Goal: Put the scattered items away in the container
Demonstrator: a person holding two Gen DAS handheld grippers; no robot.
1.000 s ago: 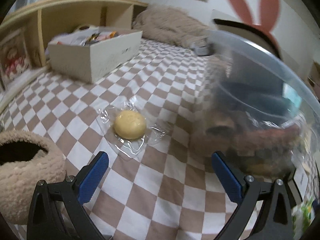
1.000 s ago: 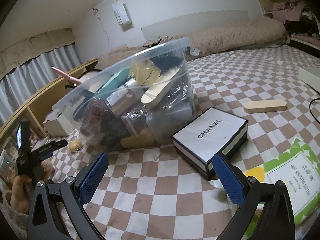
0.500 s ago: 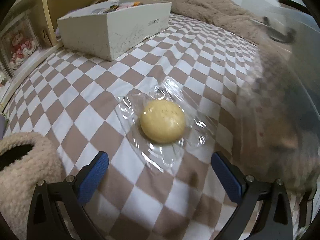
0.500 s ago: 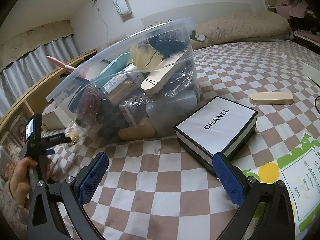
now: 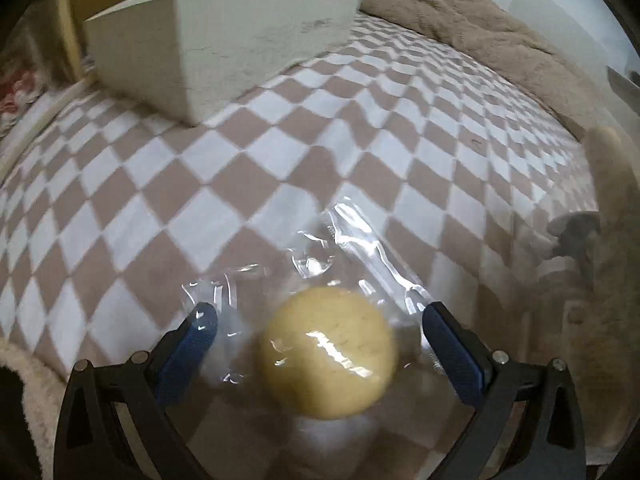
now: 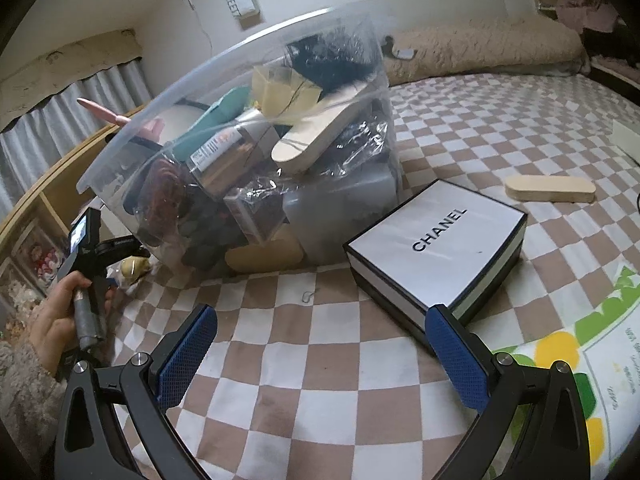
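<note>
Left tongs (image 5: 318,322): released, jaws spread wide, one on each side of the yellow puff (image 5: 328,354). The puff sits sealed in a clear wrapper (image 5: 352,240) flat on the checkered bed (image 5: 224,184); it lies between the two blue pads, slightly nearer the camera than their tips, not yet touched as far as the blurred frame shows. Judgement: jaws are set wide so they clear the slippery film and close on the round body, not the loose edges.

Right tongs (image 6: 320,344): released, empty, hovering over bare bedcover. Beyond them, a Chanel box (image 6: 436,248) just beside the clear bin (image 6: 240,128), which is already heaped. A wooden block (image 6: 550,189) lies farther out from the bin. The puff is at the bin's far-left foot in this view.

Behind the puff: white cardboard box (image 5: 224,44).
</note>
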